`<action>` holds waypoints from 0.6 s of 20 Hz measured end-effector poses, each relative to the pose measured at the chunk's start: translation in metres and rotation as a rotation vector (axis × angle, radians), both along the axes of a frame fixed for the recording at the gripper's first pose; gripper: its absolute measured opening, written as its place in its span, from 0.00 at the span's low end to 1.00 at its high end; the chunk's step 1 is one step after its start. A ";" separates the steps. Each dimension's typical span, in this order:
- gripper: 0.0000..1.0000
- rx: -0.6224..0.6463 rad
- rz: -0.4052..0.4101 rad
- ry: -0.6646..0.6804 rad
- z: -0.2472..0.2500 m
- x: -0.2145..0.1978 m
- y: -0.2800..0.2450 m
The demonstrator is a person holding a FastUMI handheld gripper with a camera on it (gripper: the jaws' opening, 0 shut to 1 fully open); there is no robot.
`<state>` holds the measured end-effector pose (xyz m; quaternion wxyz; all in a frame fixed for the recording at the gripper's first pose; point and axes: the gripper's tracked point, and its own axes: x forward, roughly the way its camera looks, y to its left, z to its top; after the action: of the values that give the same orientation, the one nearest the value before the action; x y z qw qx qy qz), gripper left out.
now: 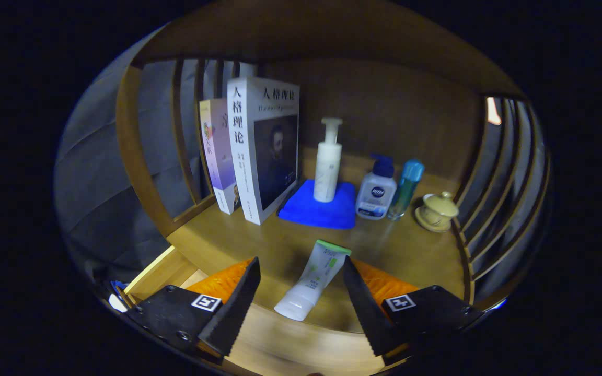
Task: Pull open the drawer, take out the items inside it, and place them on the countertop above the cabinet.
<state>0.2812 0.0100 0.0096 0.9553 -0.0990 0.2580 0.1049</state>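
Hovering hand-held gripper (301,284), fingers apart around tube (311,282)

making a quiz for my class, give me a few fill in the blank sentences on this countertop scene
1. The white tube lies on the countertop between the open fingers of the ____.
2. The white pump bottle stands on a ____ cloth.
3. The lidded cup sits on a ____.
4. Two ____ stand upright beside the cloth.

Missing words: gripper; blue; saucer; books
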 end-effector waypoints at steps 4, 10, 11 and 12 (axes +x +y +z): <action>0.96 -0.010 -0.020 -0.184 0.010 -0.062 0.007; 0.98 0.012 -0.026 -0.326 -0.016 -0.167 0.028; 0.98 0.011 -0.032 -0.340 -0.022 -0.183 0.030; 0.98 0.024 -0.038 -0.361 -0.025 -0.199 0.034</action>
<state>0.0823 0.0437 -0.0151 0.9890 -0.0999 0.0830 0.0705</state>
